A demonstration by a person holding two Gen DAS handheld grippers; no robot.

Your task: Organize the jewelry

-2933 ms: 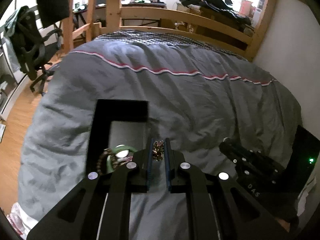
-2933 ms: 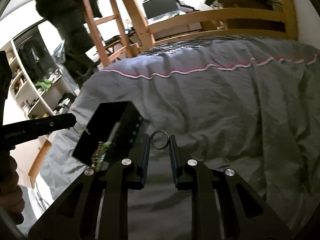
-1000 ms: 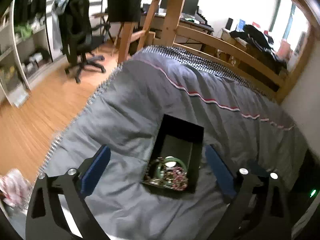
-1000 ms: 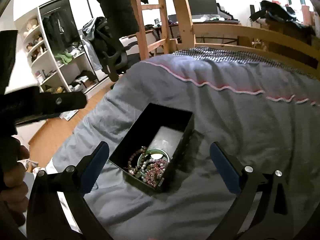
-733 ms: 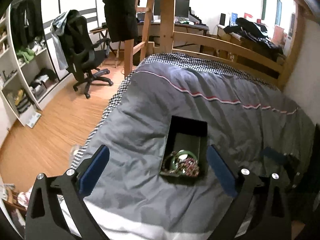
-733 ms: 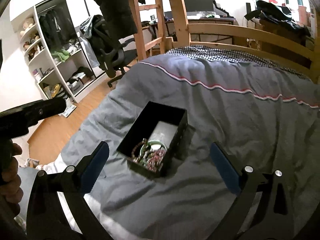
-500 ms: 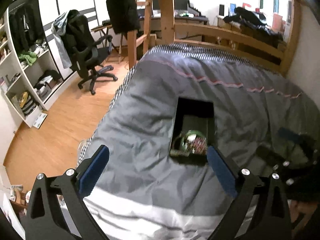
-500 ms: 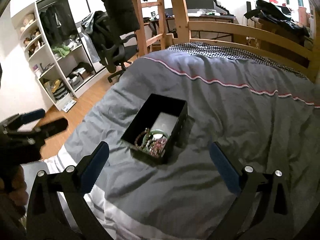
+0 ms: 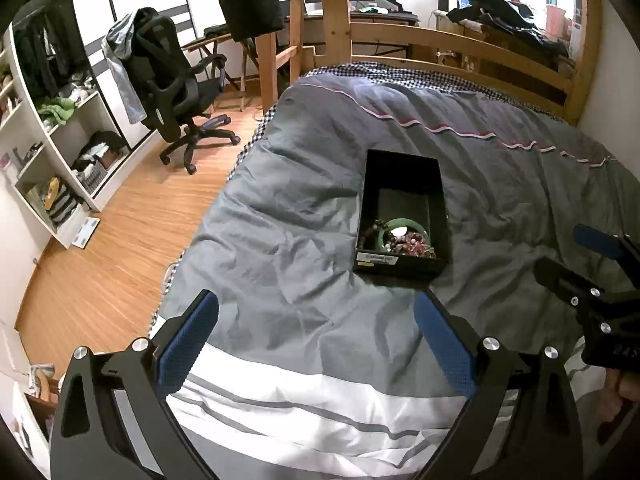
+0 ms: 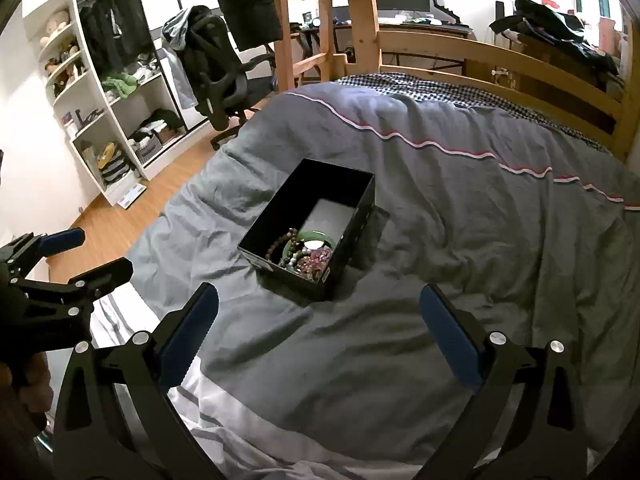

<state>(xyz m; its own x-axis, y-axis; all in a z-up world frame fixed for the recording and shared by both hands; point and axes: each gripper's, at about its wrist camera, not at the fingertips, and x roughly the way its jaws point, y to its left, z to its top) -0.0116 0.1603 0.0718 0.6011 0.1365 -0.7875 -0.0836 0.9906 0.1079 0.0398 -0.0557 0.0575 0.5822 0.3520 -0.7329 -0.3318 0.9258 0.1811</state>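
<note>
A black open box [image 9: 402, 264] sits on the grey bed cover. It holds a green bangle [image 9: 404, 224] and several bead bracelets [image 9: 414, 242] at its near end. The box also shows in the right wrist view [image 10: 280, 224], with the jewelry [image 10: 306, 254] inside. My left gripper [image 9: 316, 340] is wide open and empty, high above the bed's near end. My right gripper [image 10: 318, 336] is wide open and empty, just behind the box. Each gripper shows in the other's view: the right one [image 9: 592, 268] and the left one [image 10: 64, 258].
The grey duvet [image 10: 460, 208] has a white band [image 9: 312, 404] at the near edge. A wooden bed frame and ladder [image 9: 336, 16] stand at the far end. An office chair [image 9: 172, 84] and white shelves [image 9: 60, 144] stand on the wooden floor to the left.
Both grippers let go of their jewelry into the box, opened wide and pulled up and back from it. The box now looks smaller and farther in both views.
</note>
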